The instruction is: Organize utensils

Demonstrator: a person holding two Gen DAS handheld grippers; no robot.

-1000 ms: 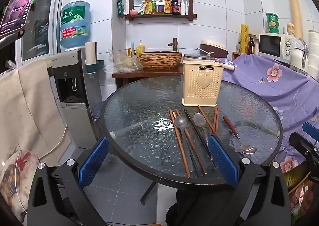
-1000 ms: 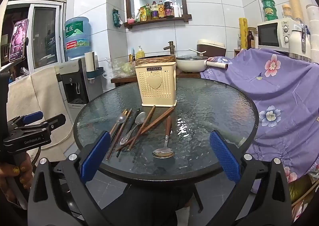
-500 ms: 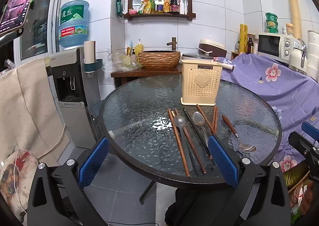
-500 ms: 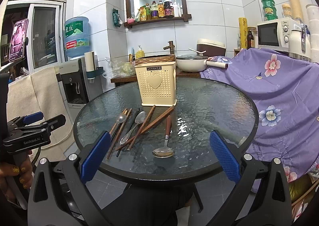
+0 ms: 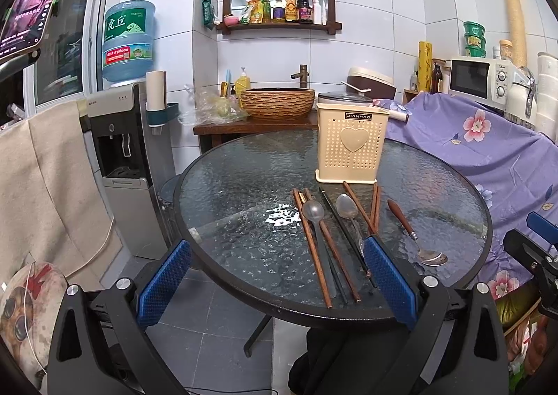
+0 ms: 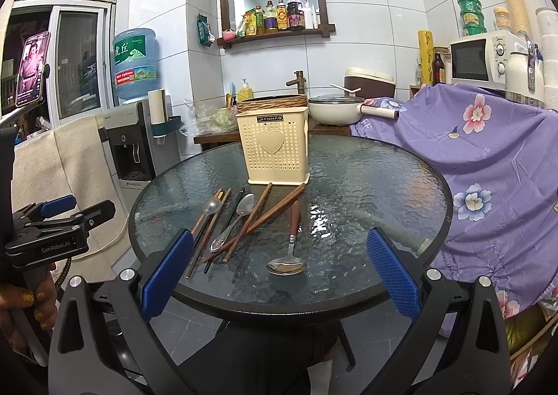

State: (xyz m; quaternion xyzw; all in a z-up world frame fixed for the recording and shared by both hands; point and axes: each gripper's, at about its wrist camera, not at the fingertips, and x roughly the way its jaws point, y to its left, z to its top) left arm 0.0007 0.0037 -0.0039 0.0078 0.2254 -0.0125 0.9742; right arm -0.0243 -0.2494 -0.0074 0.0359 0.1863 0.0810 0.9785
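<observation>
A cream utensil holder [image 5: 351,148] [image 6: 275,148] stands upright at the back of the round glass table [image 5: 237,185] [image 6: 366,179]. In front of it lie several brown chopsticks [image 5: 312,248] [image 6: 279,208], black chopsticks [image 5: 340,220], two metal spoons [image 5: 313,211] [image 6: 246,204] and a wooden-handled spoon [image 5: 413,236] [image 6: 291,245]. My left gripper [image 5: 275,278] is open and empty at the table's near edge. My right gripper [image 6: 279,273] is open and empty, just short of the wooden-handled spoon.
A water dispenser [image 5: 122,137] stands left of the table. A purple flowered cloth [image 6: 488,158] covers furniture to the right. Behind the table are a wooden counter with a woven basin [image 5: 277,104], a pan [image 6: 334,109] and a microwave [image 6: 477,58].
The left gripper has drifted slightly; the scene sits a little lower and left in its view. The right gripper has hardly moved. The utensils have not moved.
</observation>
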